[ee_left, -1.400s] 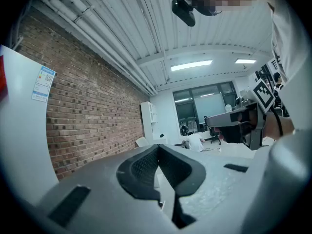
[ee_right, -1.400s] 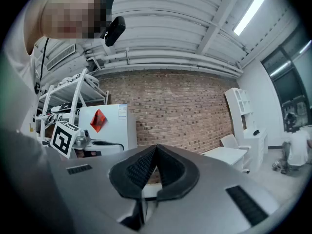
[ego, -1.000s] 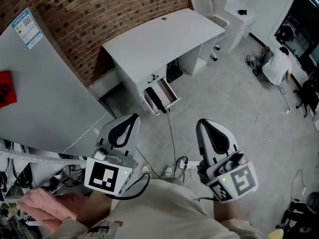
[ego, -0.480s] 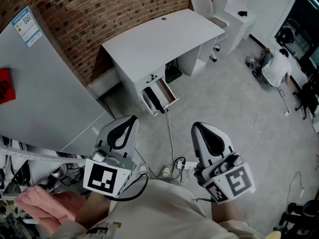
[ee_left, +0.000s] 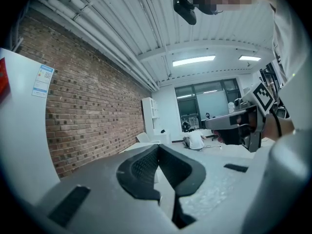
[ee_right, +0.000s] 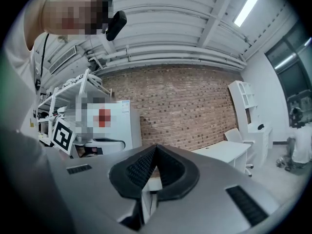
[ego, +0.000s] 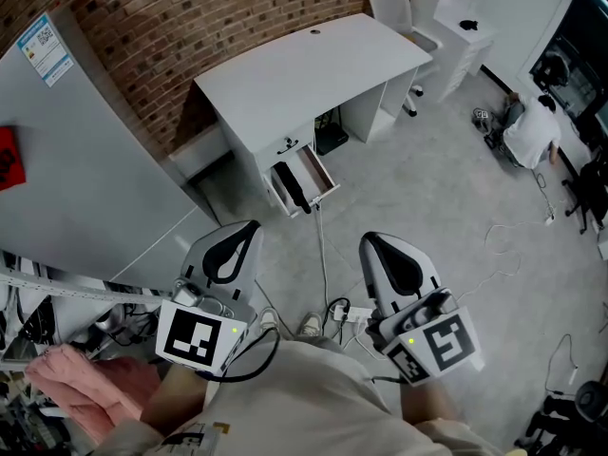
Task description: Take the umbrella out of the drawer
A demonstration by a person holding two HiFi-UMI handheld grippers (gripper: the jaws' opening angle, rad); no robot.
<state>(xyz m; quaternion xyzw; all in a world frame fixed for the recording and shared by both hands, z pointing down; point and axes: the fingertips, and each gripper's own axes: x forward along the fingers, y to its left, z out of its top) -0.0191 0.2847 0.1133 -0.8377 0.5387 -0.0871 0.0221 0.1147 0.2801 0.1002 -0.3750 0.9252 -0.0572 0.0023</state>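
Change since a second ago: in the head view the right gripper (ego: 370, 242) now sits slightly further left and lower in the frame. The left gripper (ego: 249, 226) is almost where it was. The scene beyond has shifted only a trace. Both pairs of tongs were pressed together then and are pressed together now, with nothing pinched (each gripper view shows the ribbed pads meeting at the tip).

Task item: the umbrella (ego: 292, 188), black, lies lengthwise in the open drawer (ego: 315, 172), just above frame centre. The drawer is pulled out from under the white desk (ego: 304, 74). Both grippers are well apart from it, low in the frame.

Surroundings: grey floor and a thin cable (ego: 323, 250) lie between the grippers and the drawer, the cable running down to a power strip (ego: 356, 313) by the person's feet. A white chair (ego: 394, 12) stands at the top, beyond the desk. A brick wall (ego: 190, 17) fills the upper left. A white panel (ego: 85, 188) covers the left side. A pink cloth (ego: 76, 388) lies at the lower left. A second person (ego: 532, 126) sits on the floor at the right edge.

Writing: a blue-and-white label (ego: 46, 47) on the panel, upper left, is too small to read. A red sign (ego: 8, 160) is cut off at the left edge, and its print is illegible.
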